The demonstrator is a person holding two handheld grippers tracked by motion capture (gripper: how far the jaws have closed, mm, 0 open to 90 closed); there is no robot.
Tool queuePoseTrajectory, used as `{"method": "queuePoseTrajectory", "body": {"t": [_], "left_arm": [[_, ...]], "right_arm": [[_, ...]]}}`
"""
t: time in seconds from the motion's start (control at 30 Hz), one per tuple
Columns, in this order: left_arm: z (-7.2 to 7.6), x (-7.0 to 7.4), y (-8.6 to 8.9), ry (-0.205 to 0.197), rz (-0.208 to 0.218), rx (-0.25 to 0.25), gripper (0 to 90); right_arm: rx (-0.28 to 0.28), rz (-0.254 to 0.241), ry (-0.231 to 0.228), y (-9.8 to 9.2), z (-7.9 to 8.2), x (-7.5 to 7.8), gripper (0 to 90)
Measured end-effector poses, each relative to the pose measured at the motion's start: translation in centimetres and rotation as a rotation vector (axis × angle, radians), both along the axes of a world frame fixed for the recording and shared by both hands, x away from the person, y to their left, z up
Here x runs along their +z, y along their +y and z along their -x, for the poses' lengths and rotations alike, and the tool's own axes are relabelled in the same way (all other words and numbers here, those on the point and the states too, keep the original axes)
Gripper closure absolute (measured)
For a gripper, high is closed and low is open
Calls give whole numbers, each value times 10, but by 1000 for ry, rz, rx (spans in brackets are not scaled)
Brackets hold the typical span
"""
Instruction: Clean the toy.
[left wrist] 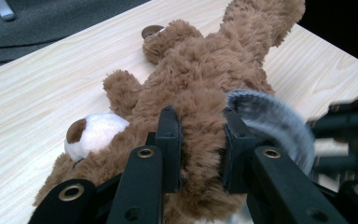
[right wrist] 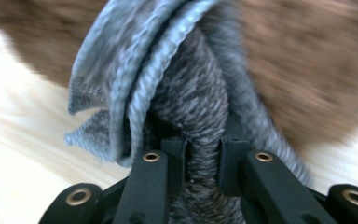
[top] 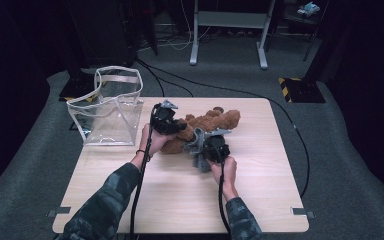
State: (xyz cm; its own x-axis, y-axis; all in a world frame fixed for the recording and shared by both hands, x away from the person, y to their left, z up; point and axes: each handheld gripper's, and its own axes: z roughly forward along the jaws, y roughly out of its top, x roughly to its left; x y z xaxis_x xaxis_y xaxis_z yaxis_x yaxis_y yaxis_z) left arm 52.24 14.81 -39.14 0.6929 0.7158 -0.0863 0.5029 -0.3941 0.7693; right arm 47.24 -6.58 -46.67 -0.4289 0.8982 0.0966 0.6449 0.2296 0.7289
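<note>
Teddy bear (top: 205, 129) lies mid worktop (top: 260, 195), clear bag (top: 111, 107) standing at the far left corner. Left claw (left wrist: 200, 149) pinches the bear's brown fur. Right claw (right wrist: 204, 163) clamps grey knit cloth (right wrist: 186, 88) bunched against the bear.

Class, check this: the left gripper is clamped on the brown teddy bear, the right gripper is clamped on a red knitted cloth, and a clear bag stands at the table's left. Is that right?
Not quite. The knitted cloth is grey, not red, as the right gripper view shows. The rest stands: left gripper clamped on the teddy bear, right gripper on the cloth, clear bag at the table's left.
</note>
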Motion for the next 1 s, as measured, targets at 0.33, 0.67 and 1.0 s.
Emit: {"method": "queuePoseTrajectory", "body": {"t": [0.33,0.67,1.0], "left_arm": [[0,0,-3,-6,2,-5,727],[3,6,-10,-18,6,-37,709],[19,7,21,-49,80,14,312]], "right_arm": [[-37,-2,-42,-25,8,12,766],[-3,21,-27,0,2,12,766],[-79,29,-35,-20,7,14,766]]}}
